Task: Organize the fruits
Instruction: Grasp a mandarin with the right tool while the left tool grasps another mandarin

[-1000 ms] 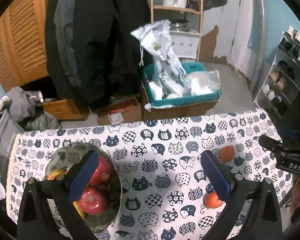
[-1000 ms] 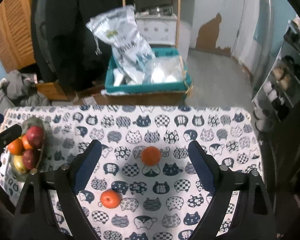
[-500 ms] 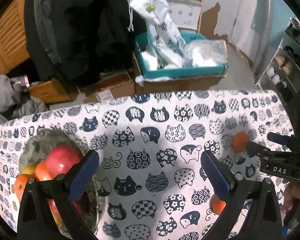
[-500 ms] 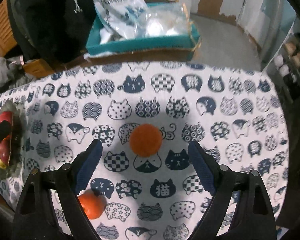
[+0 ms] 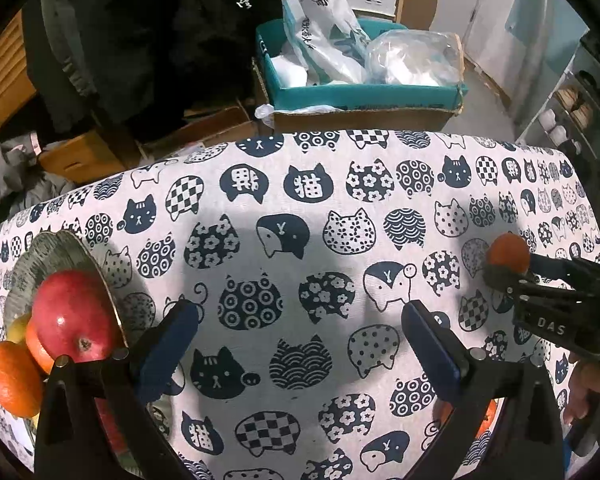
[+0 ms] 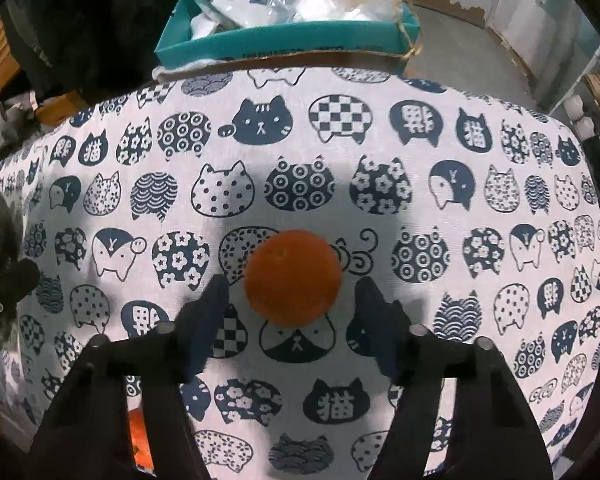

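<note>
Left wrist view: we record a tabletop [image 5: 308, 200] under a white cloth printed with navy cat faces. The left claw [image 5: 300, 344] hangs over bare cloth with its blue-padded jaws spread wide and nothing between them. At the left edge of the cloth we list a grey-green fruit bowl [image 5: 40, 252] holding a red apple [image 5: 70, 326], an orange [image 5: 10, 376] on the near side of that apple and touching it, and a sliver of yellow fruit [image 5: 18, 326] behind. Far right of the bowl, across the cloth, we note the right claw [image 5: 512, 268], black and side-on, with a small orange [image 5: 506, 252] at its tips; from here we cannot tell whether its pads press the fruit. A second orange [image 5: 484, 420] shows partly behind the left claw's right finger. A hand [image 5: 588, 388] grips the right claw's handle. Beyond the far edge of the tabletop stands a teal box [image 5: 364, 92] stuffed with plastic bags. Right wrist view: the same small orange [image 6: 292, 278] lies on the cloth, well to the right of the bowl, whose rim barely shows at the left edge. The right claw [image 6: 292, 296] brackets this orange: its jaws have just been closing, with the fruit between them, yet a thin gap of cloth shows on each side, so we enter it as not gripping. The other orange [image 6: 140, 436] sits nearer the camera, partly behind the left finger. The teal box [image 6: 284, 40] appears again past the far edge of the tabletop.
</note>
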